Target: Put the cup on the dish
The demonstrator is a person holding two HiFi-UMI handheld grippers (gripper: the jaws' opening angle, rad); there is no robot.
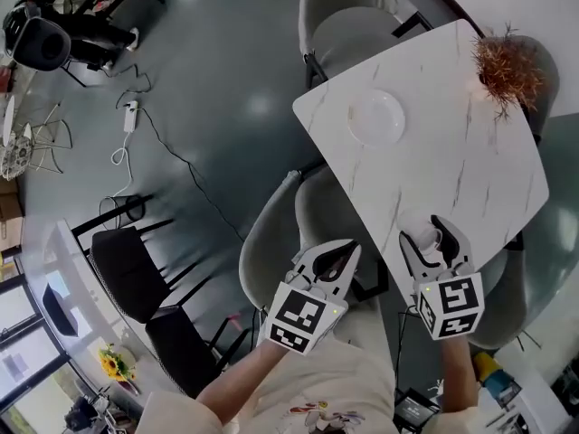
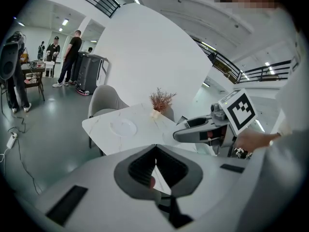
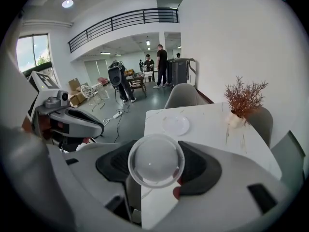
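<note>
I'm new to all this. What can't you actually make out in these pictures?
- Cup sides and far end: the right gripper view sees it end-on; in the head view the right gripper covers most of it.
- Near chair: head view, partly under the table.
- Background people: left gripper view, too small for detail.

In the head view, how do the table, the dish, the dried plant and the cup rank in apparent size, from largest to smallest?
1. the table
2. the dried plant and the dish: nearly alike, not ranked
3. the cup, smallest, partly hidden
</note>
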